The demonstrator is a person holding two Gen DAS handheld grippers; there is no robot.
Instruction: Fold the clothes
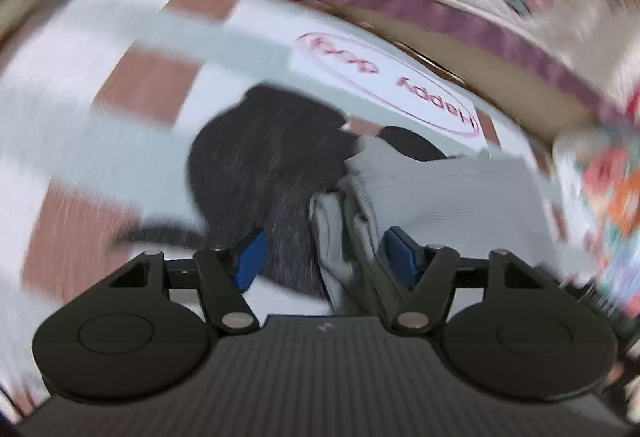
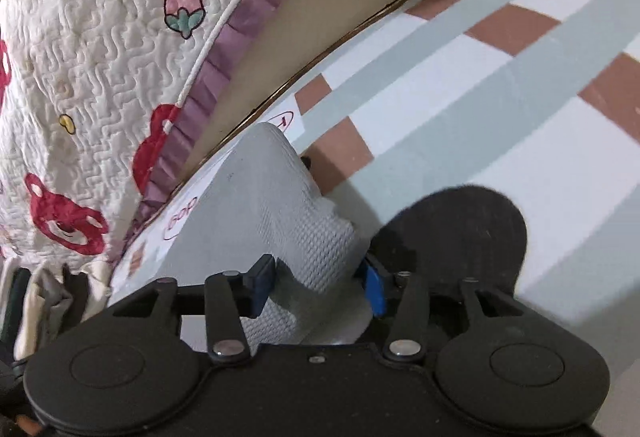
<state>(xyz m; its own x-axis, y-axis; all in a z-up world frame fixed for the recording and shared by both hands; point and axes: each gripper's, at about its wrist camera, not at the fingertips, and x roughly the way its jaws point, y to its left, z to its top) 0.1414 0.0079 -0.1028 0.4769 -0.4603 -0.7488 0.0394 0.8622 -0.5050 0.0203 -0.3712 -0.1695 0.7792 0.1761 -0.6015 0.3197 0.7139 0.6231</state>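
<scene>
Checked bedsheet (image 2: 460, 109) underlies grey garment (image 2: 288, 221), lying between spread fingers of left gripper (image 1: 326, 257) and right gripper (image 2: 320, 285), ungripped.

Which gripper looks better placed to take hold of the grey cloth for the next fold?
Probably right: the right gripper straddles the grey cloth squarely. The left gripper has mostly dark cloth between its open jaws.

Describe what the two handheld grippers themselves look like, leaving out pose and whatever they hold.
Both look alike. The left gripper has a black ribbed body, two round black discs either side, black link arms joined by silver pins, and blue pads on its fingers. The right gripper has the same discs, links and silver pins, with blue pads. No cables, sleeves or hands show.
</scene>
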